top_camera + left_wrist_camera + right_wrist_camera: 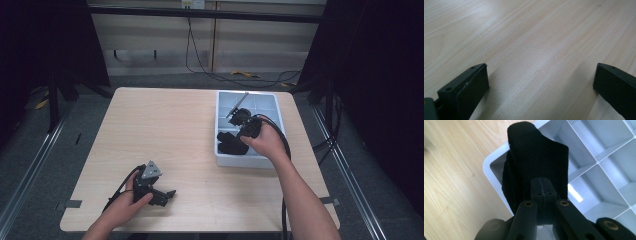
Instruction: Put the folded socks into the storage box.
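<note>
A black fabric piece [536, 152], folded and ribbed like a sock, hangs over the near-left corner compartment of a white divided tray [489, 170]. My right gripper [541, 186] is shut on its lower part. In the high view the right gripper [241, 134] sits over the tray [245, 161] at the table's right, with the black fabric [229, 144] below it on the tray's left side. At the front left of the table my left gripper [167, 196] rests low with its jaws wide apart. In its own view the left gripper [541, 75] has just bare wood between the jaws.
A thin grey rod [237, 105] leans across the tray's far compartments. The light wooden table [165, 130] is bare in its middle and left. Cables trail from both grippers toward the front edge. Dark curtains and floor cables lie beyond the table.
</note>
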Demonstrator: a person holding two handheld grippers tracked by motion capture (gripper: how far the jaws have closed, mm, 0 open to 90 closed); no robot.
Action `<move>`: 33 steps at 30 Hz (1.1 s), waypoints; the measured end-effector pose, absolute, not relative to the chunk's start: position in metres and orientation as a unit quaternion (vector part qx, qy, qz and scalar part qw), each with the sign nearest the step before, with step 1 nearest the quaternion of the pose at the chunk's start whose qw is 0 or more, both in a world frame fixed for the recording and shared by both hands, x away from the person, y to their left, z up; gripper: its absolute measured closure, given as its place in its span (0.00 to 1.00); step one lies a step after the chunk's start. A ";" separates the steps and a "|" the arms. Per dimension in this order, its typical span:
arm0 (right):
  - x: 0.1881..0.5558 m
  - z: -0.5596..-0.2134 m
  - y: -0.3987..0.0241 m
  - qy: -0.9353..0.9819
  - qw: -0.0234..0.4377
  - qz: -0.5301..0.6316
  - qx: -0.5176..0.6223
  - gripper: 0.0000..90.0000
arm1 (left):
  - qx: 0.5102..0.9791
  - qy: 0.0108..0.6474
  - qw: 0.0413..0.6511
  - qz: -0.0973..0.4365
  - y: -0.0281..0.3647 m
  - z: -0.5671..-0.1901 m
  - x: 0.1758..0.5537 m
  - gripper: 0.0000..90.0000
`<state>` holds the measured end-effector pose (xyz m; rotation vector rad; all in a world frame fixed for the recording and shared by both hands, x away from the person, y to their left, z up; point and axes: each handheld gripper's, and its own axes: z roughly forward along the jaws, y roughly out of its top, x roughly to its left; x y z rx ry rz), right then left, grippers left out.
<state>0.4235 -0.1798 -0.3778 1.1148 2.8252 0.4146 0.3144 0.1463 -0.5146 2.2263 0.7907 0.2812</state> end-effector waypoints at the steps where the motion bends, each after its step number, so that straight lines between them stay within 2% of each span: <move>1: 0.424 -0.378 -0.180 0.921 0.038 0.134 0.365 1.00 | 0.869 0.308 0.372 0.110 0.146 -0.515 0.314 0.00; 17: 0.427 -0.393 -0.174 0.923 0.043 0.121 0.362 1.00 | 0.869 0.308 0.372 0.110 0.146 -0.515 0.314 0.00; 33: 0.429 -0.409 -0.169 0.923 0.026 0.132 0.361 1.00 | 0.868 0.310 0.373 0.108 0.146 -0.515 0.314 0.00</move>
